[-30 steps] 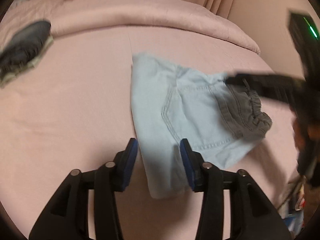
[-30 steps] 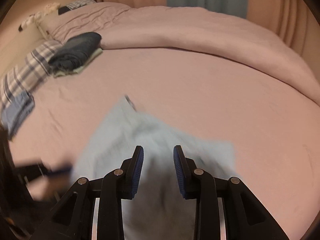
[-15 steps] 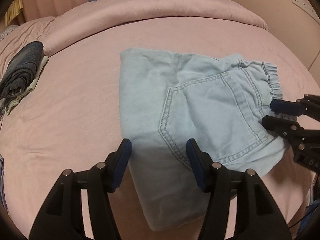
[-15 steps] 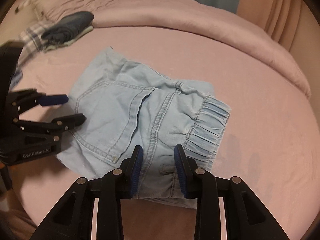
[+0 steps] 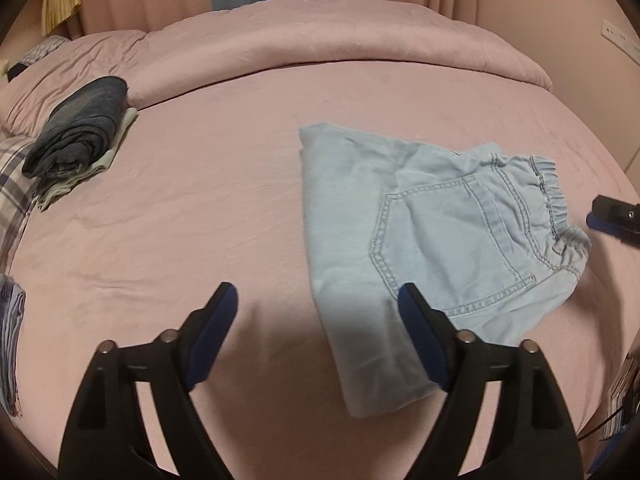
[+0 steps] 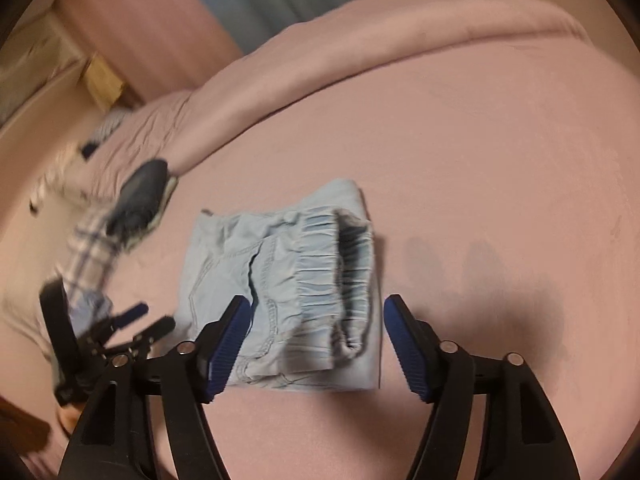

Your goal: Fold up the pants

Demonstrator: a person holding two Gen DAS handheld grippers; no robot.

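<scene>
Looking along the left hand-held gripper (image 5: 318, 300), we saw its two blue-padded fingers spread wide with nothing between them but pink bed sheet (image 5: 200, 208) and the near edge of the pants (image 5: 420, 240). The light blue pants lay folded on the bed, ahead and to the right of that hand-held gripper, back pocket (image 5: 452, 236) facing up and the elastic waistband (image 5: 552, 196) at their far right. This view alone showed the seams of the pocket clearly, and a dark folded garment (image 5: 80, 124) resting on a pale one, well to the left near the rolled duvet (image 5: 340, 52). Only a blue-tipped piece of the right hand-held gripper (image 5: 612, 216) entered at the right edge, just beside the waistband.

From the right hand-held gripper (image 6: 316, 320), also wide open and holding nothing, we saw the pants (image 6: 280, 280) directly ahead, the gathered waistband (image 6: 340, 272) nearest and lying between the fingertips' line of sight. This view was blurred, yet it showed the whole left hand-held gripper (image 6: 148, 318) at the left, close to the pants' edge; we could not tell whether it touched them.
</scene>
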